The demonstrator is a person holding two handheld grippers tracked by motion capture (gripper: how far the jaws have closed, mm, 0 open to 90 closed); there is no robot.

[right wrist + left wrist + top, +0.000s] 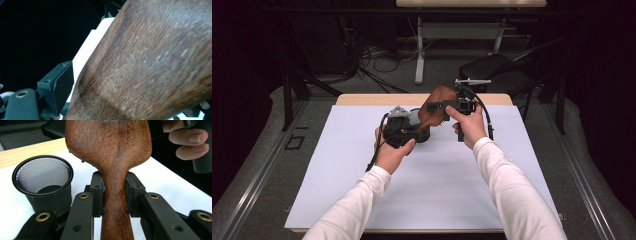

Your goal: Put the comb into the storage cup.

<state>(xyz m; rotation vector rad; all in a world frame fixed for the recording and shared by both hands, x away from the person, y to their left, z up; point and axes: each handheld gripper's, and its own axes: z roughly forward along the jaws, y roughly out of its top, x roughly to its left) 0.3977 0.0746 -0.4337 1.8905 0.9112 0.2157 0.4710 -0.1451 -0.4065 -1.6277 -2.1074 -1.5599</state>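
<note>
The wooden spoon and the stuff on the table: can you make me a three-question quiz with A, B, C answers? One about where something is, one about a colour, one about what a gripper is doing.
1. Where does the mesh cup stand?
A. on the white mat
B. on the floor
C. on a chair

2. What colour is the wooden spoon?
A. blue
B. reddish brown
C. yellow

3. What is the left gripper doing?
A. lying flat on the table
B. hanging open with nothing in it
C. clamping the spoon's handle

Answers:
1 A, the cup sits on the white mat beside the spoon.
2 B, its grain shows reddish brown.
3 C, both pads press the handle's sides.
</note>
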